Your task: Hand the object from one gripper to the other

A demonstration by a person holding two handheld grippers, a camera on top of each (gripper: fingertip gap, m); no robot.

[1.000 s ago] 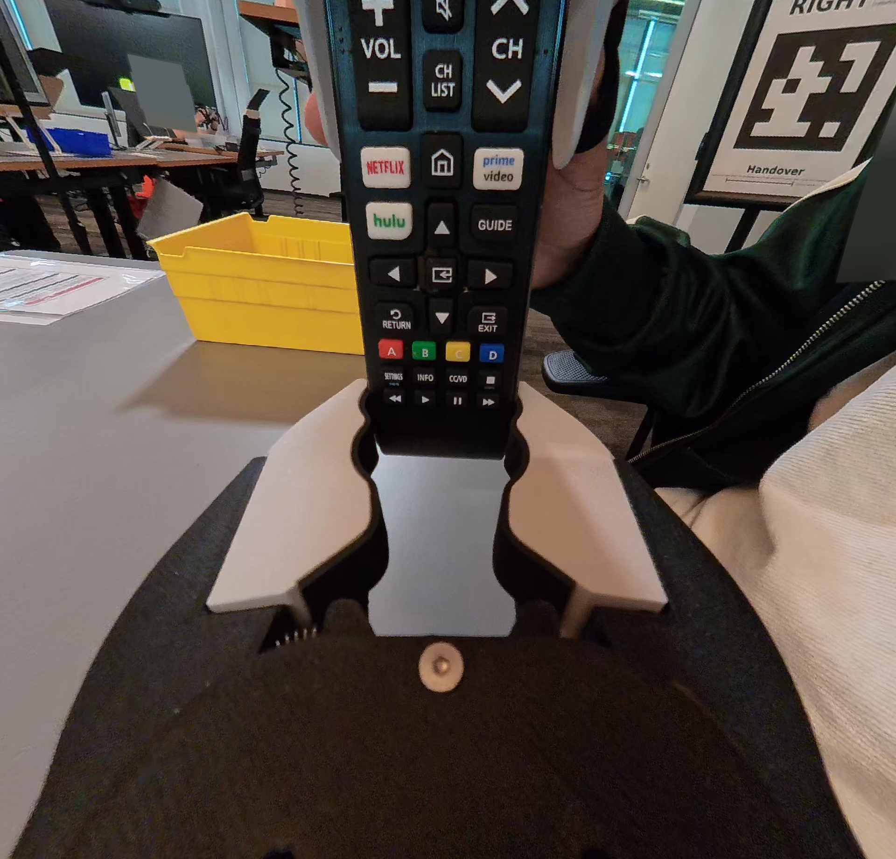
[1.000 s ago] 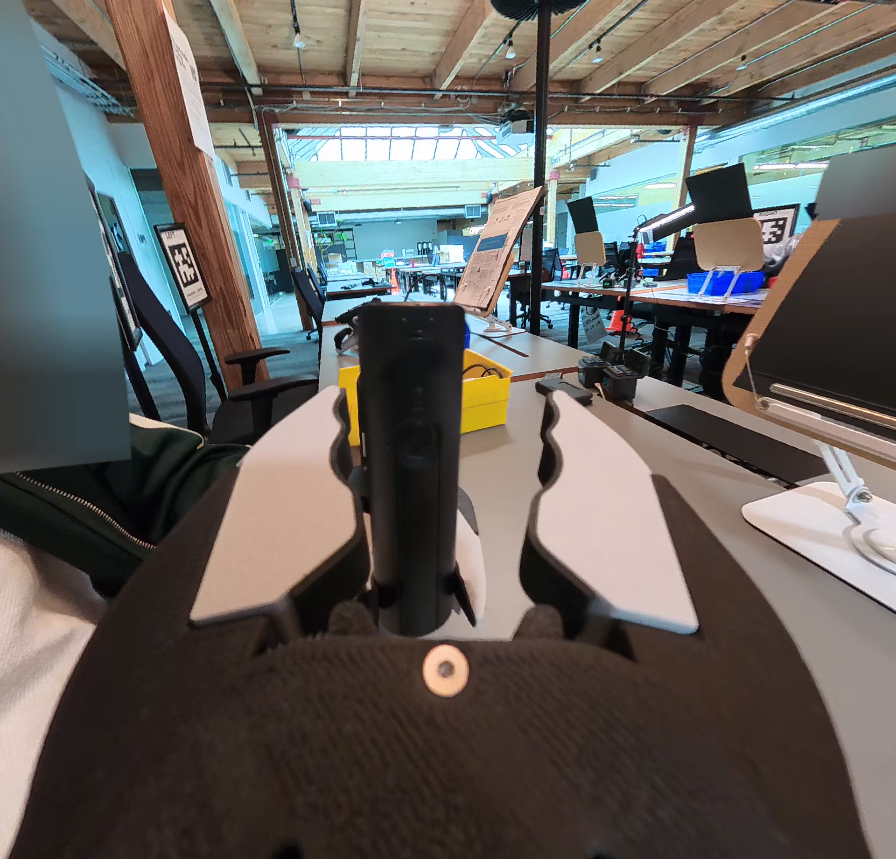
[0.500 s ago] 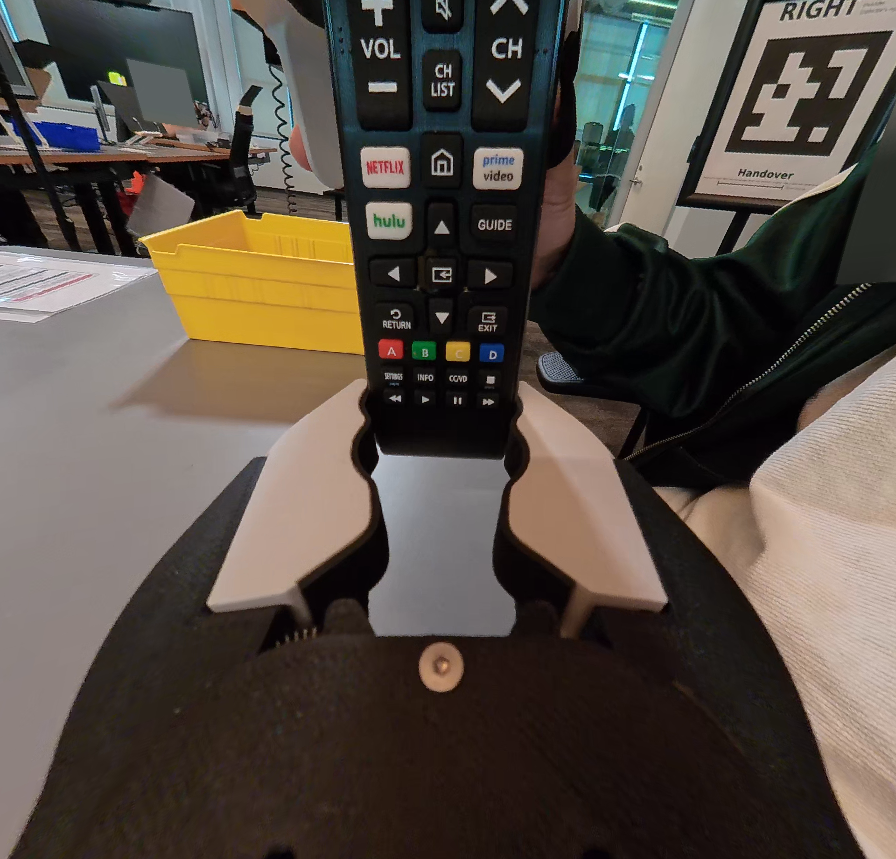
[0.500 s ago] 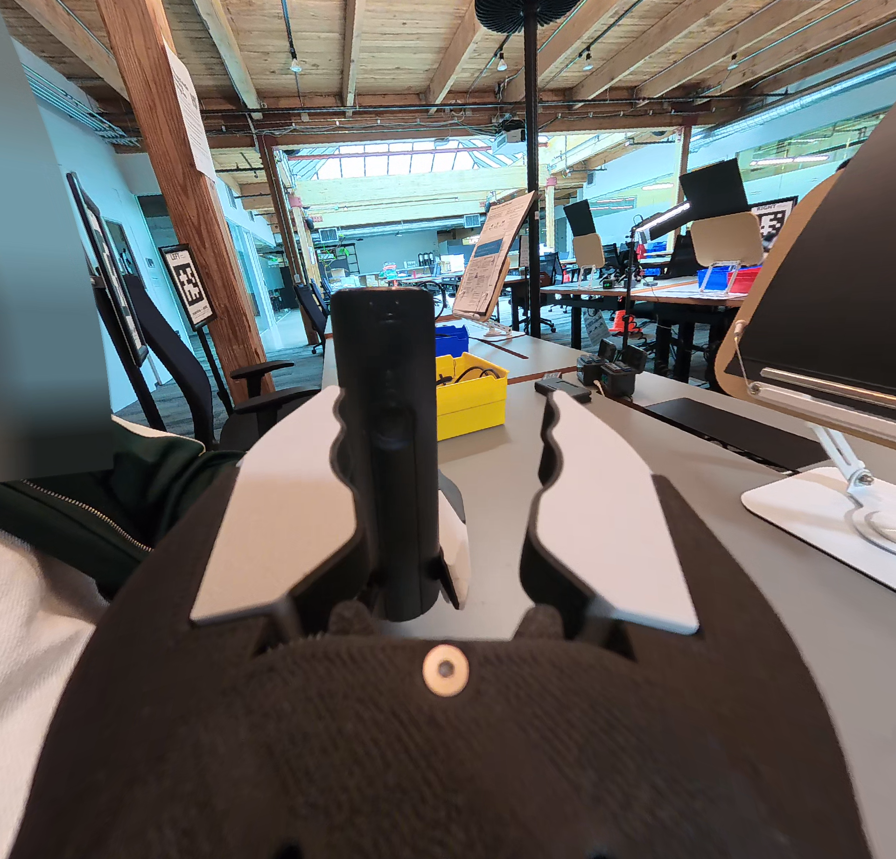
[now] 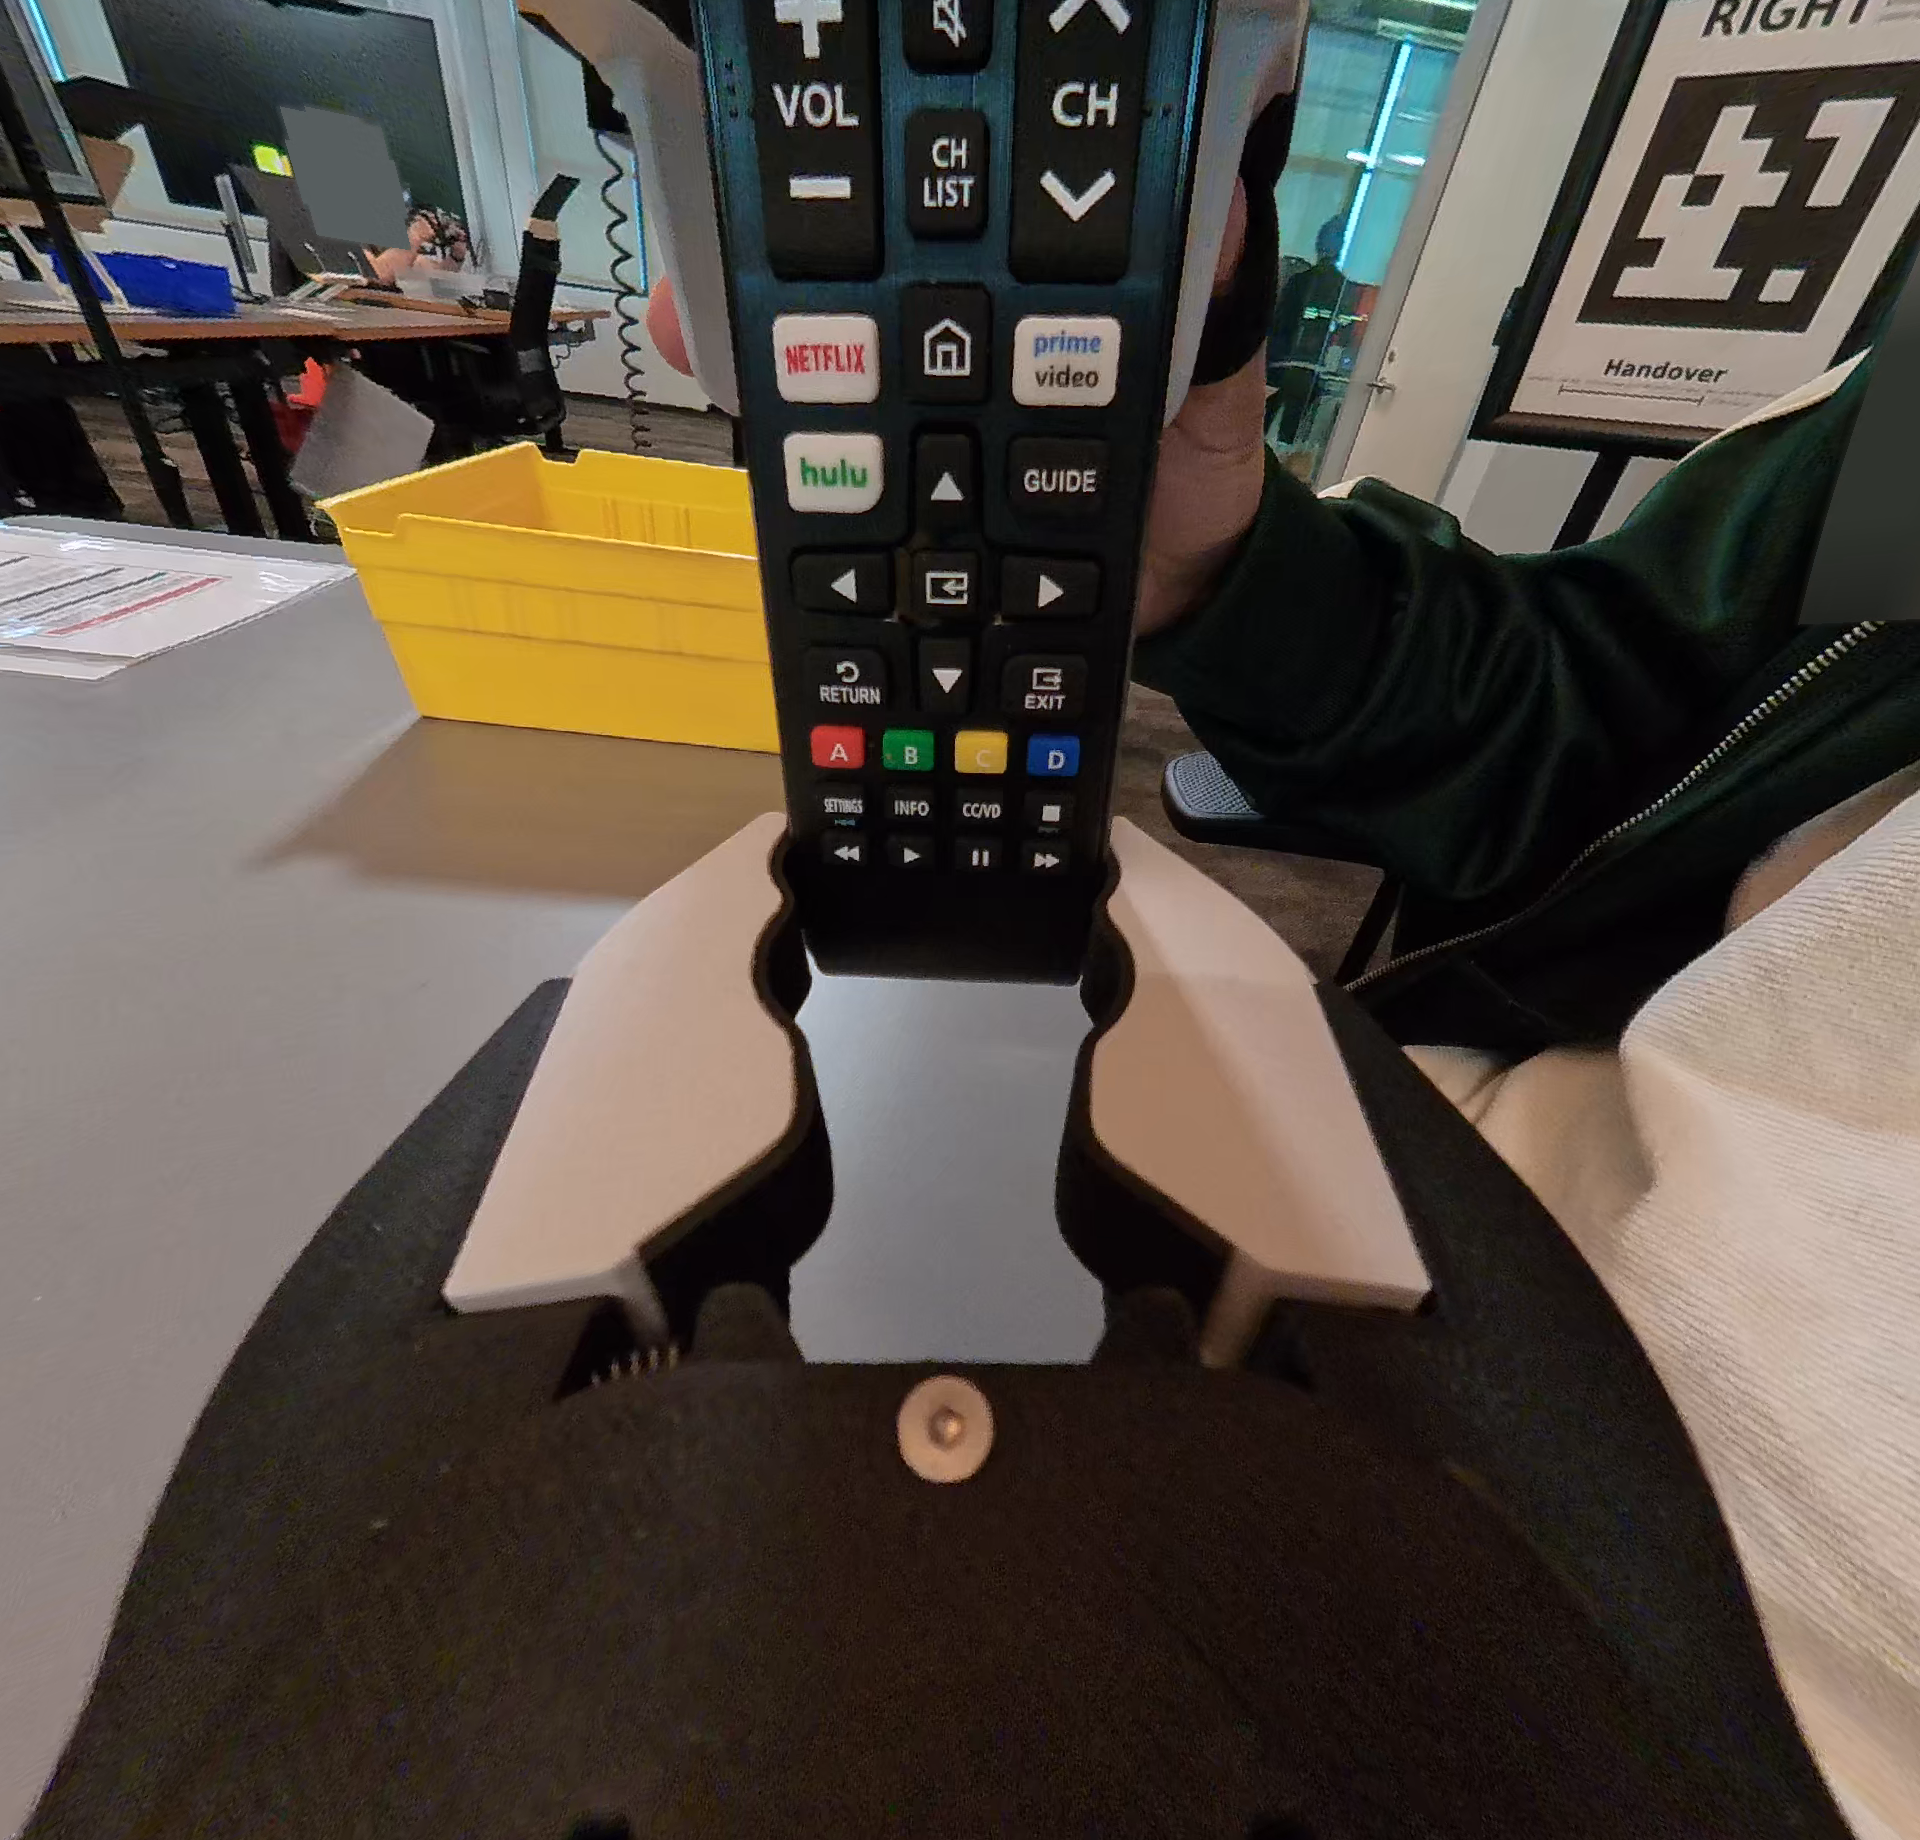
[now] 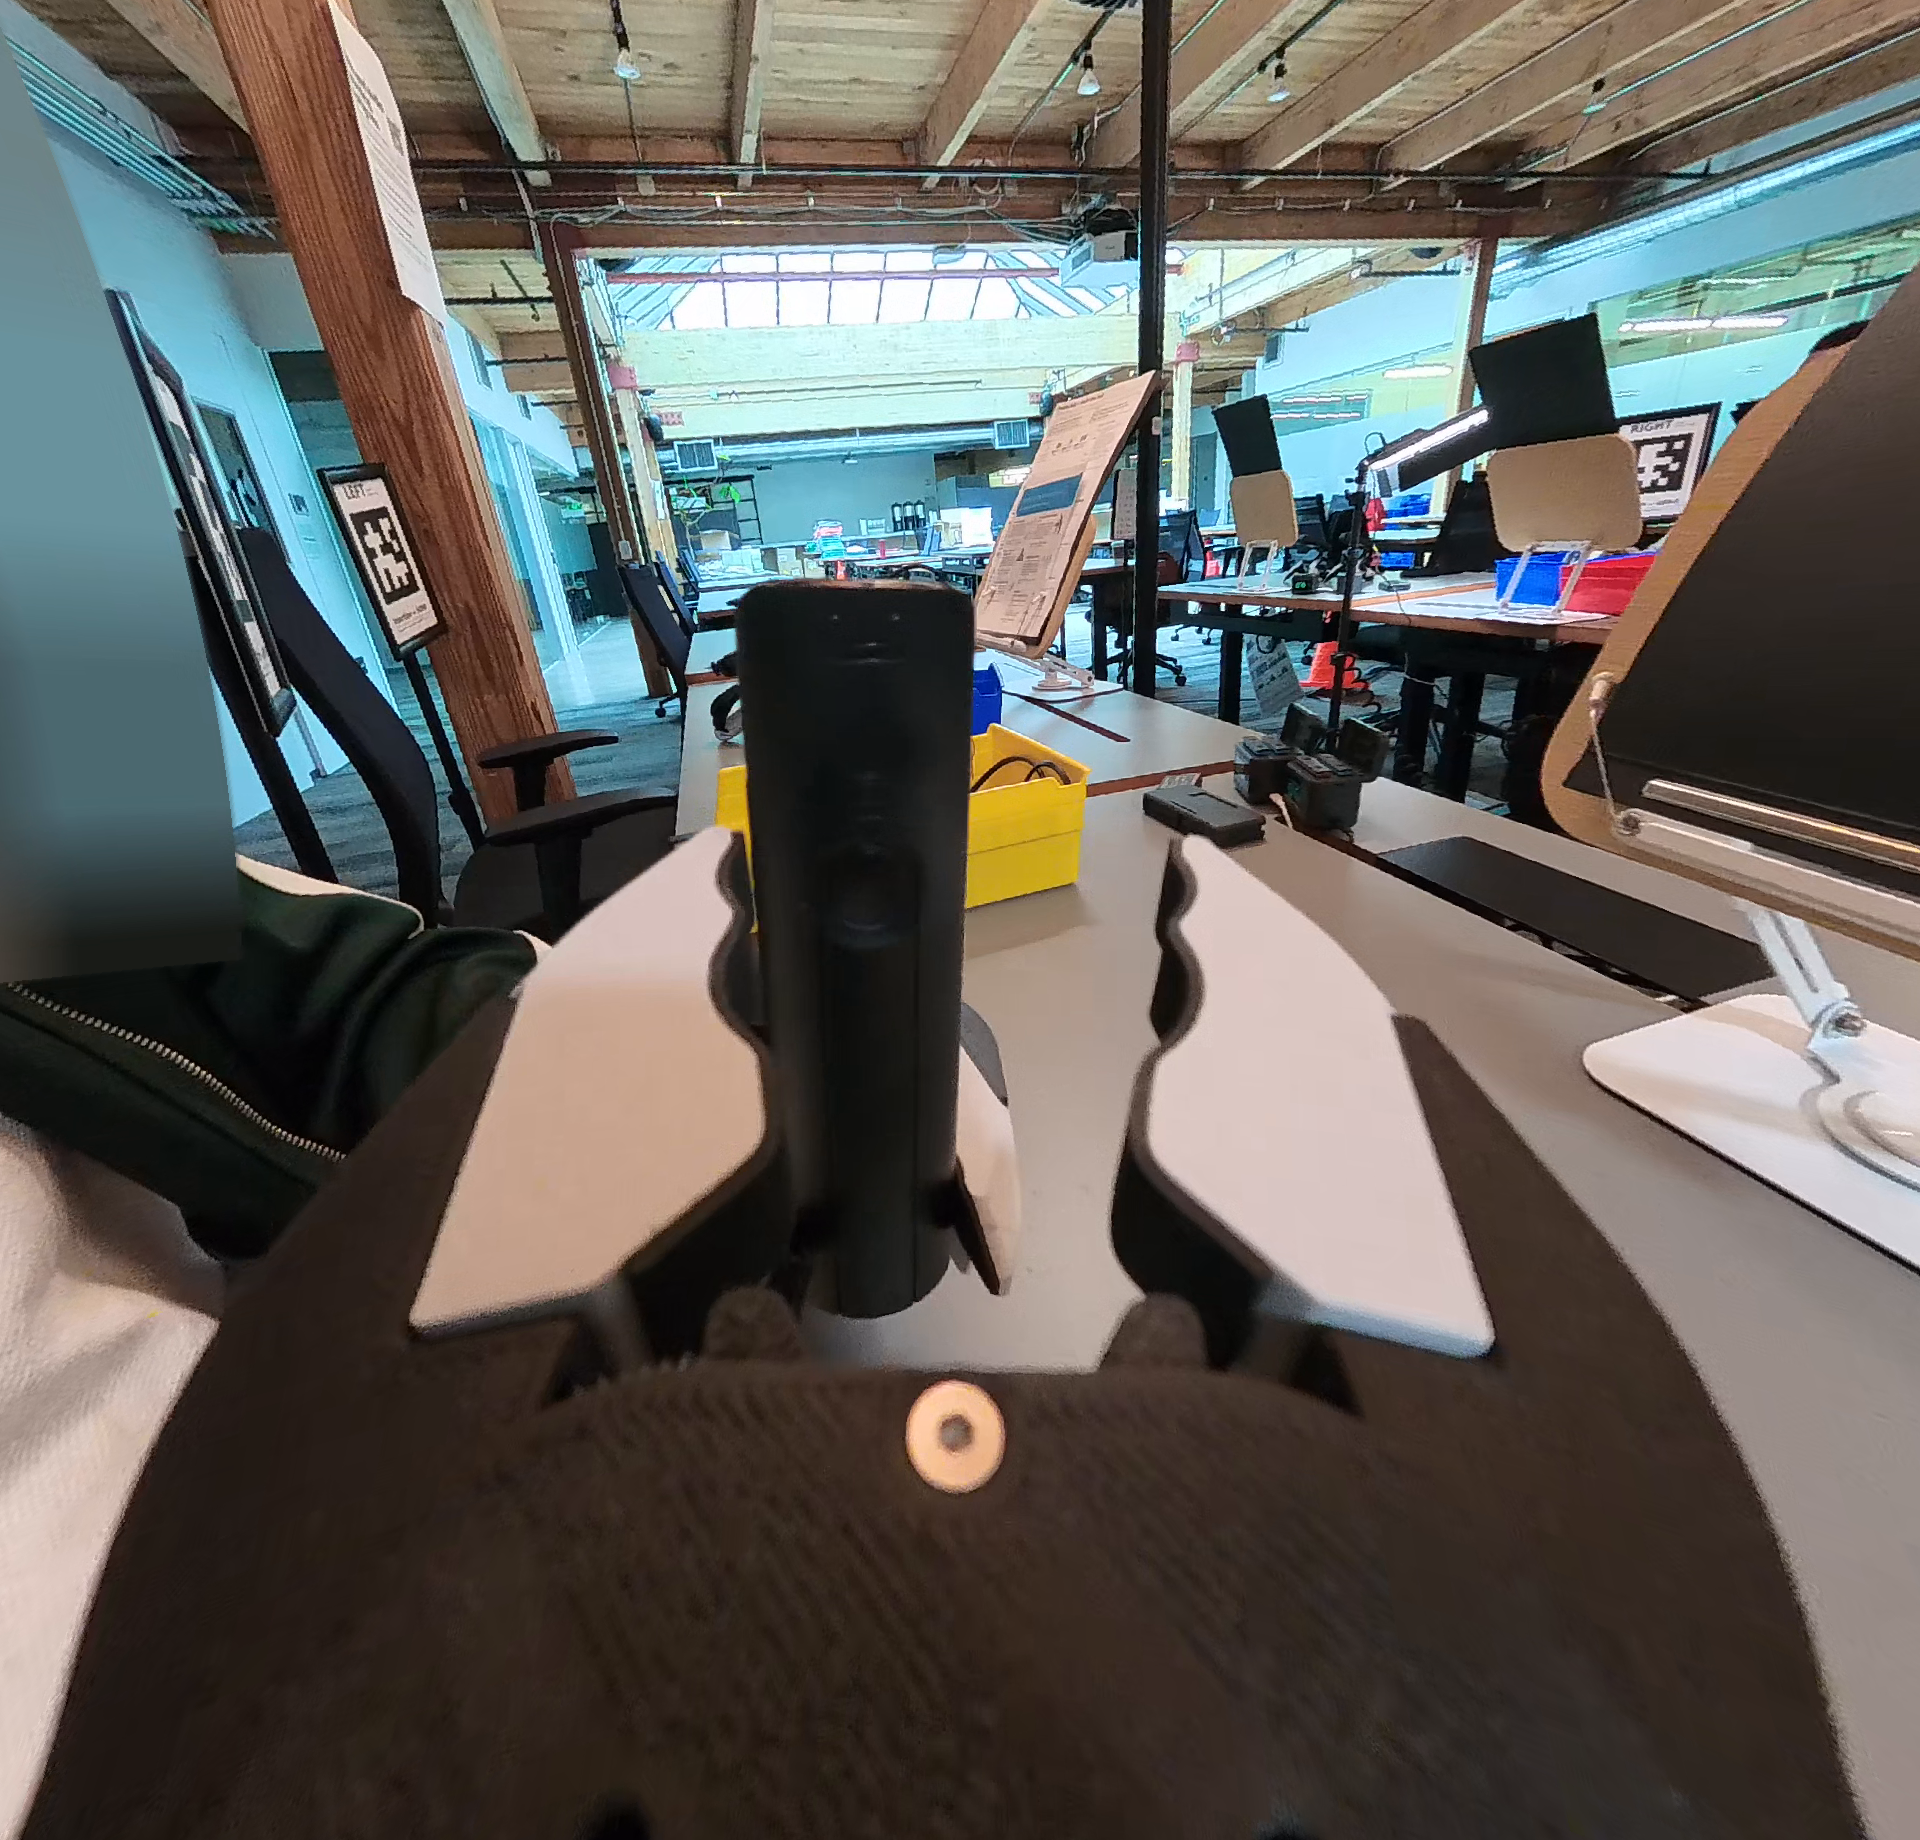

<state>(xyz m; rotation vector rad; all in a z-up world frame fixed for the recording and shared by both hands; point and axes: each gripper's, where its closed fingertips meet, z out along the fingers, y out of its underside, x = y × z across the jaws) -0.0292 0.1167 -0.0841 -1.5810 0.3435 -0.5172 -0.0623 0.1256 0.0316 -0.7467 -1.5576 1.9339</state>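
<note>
Remote (image 5: 940,502) — top end cut off, unseen.

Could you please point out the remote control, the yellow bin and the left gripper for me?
remote control (image 5: 945,585): left wrist view, its button face.
yellow bin (image 5: 561,595): left wrist view, its front wall.
left gripper (image 5: 945,907): left wrist view, between its fingertips.

Left wrist view: looks along own fingers, very near remote (image 5: 943,460) button face, across table (image 5: 208,907) toward yellow bin (image 5: 561,585).
Right wrist view: looks level down office, near remote's (image 6: 852,938) back.
Shared: remote, table, possibly same bin (image 6: 1023,824).
</note>
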